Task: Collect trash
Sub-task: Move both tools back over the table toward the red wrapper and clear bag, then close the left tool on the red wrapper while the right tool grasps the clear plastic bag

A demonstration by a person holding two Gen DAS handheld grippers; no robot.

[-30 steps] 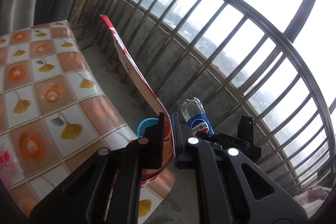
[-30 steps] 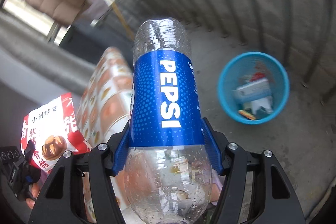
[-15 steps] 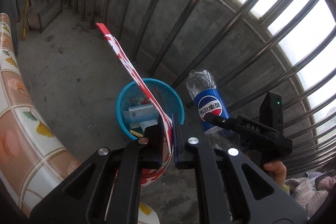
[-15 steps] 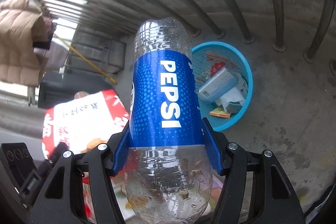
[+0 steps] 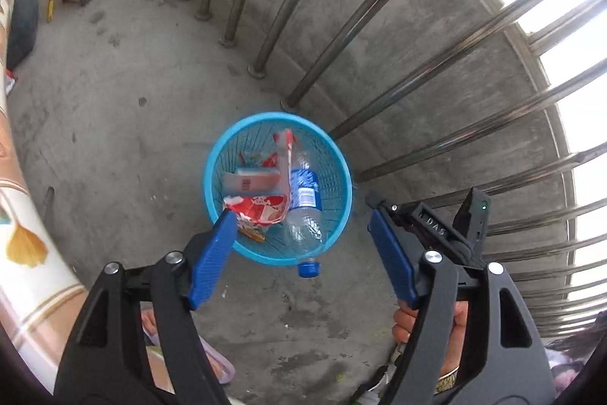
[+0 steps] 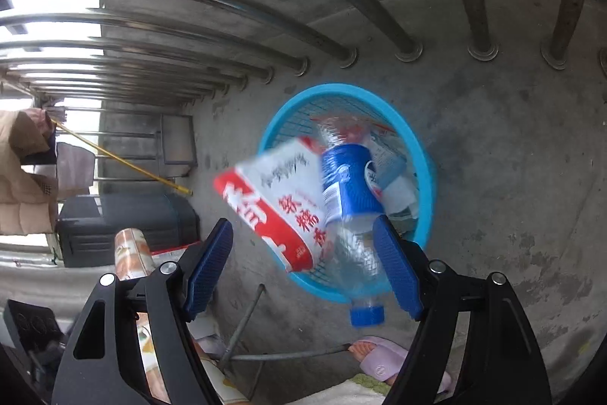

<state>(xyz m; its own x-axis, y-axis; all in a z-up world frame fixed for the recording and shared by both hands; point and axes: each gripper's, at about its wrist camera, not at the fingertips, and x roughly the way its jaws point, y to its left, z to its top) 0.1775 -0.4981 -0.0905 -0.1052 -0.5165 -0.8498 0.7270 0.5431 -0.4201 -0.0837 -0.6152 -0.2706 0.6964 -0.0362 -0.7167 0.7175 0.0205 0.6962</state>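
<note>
A blue mesh basket stands on the concrete floor by the railing. Inside lie a red-and-white snack bag and a Pepsi bottle, its blue cap poking over the near rim. My left gripper hangs above the basket with its jaws opening and nothing between them. In the right wrist view the snack bag and the bottle are blurred, dropping into the basket. My right gripper is opening too, its pads off the bottle. The right gripper also shows beside the basket.
Steel railing bars and a low concrete wall run behind the basket. A table with a tile-pattern cloth is at the left. A person's hand holds the right gripper. A pink slipper, thin metal legs and a dark case lie nearby.
Both grippers came down over the basket and opened. The left let go of the snack bag and the right let go of the Pepsi bottle; both dropped into the basket.
</note>
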